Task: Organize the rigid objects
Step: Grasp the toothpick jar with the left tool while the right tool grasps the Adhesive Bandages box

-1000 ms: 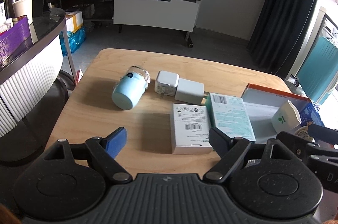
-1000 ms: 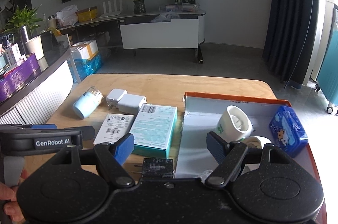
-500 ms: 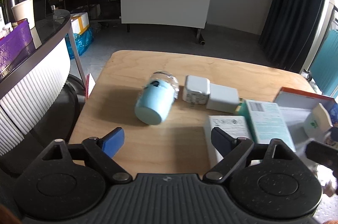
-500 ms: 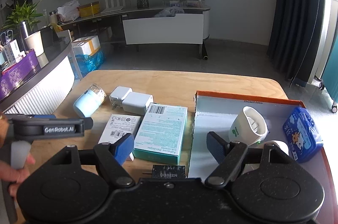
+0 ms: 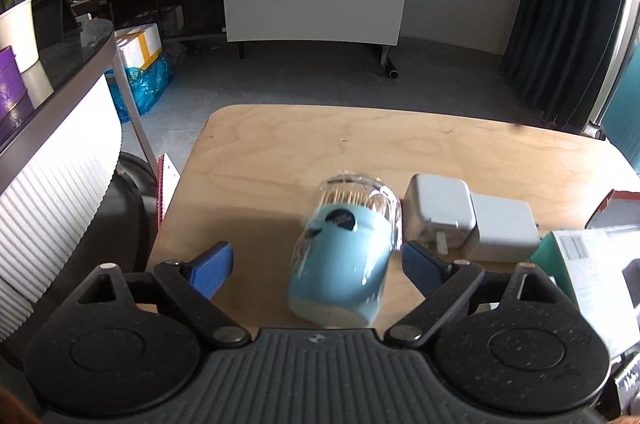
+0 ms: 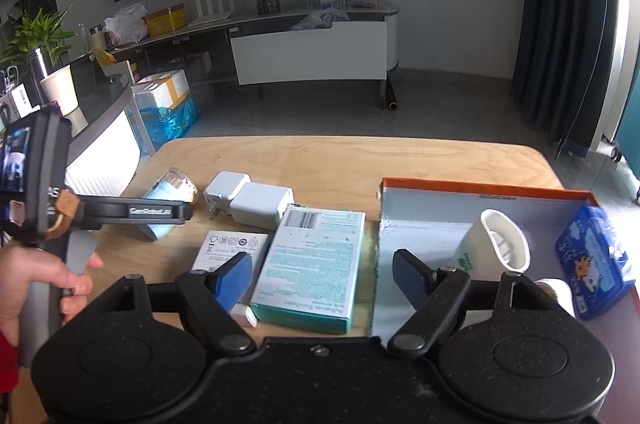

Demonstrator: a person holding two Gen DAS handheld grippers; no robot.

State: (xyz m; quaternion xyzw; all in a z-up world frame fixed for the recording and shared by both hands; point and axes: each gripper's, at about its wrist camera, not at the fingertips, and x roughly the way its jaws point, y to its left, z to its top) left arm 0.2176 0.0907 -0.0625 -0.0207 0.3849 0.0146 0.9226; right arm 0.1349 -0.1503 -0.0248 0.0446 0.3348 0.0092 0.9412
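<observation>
A light blue cup [image 5: 344, 260] with a clear lid lies on its side on the wooden table [image 5: 320, 143]. My left gripper [image 5: 316, 262] stands open around it; the right finger is close to the cup's side and the left finger is well clear. Two white chargers [image 5: 438, 212] lie just right of the cup. My right gripper [image 6: 324, 276] hovers over a teal box [image 6: 316, 260] with its jaws opening and nothing gripped. A white box [image 6: 230, 248] lies left of the teal one.
An orange-rimmed tray [image 6: 480, 185] at the right holds a white cup [image 6: 496, 244] and a blue tin [image 6: 592, 260]. A hand [image 6: 36, 284] holds the left device at the table's left edge. A ribbed white counter [image 5: 52, 191] stands beside the table.
My left gripper has swung left and come down toward the blue cup, which now lies between its fingers. The right gripper has crept forward over the teal box.
</observation>
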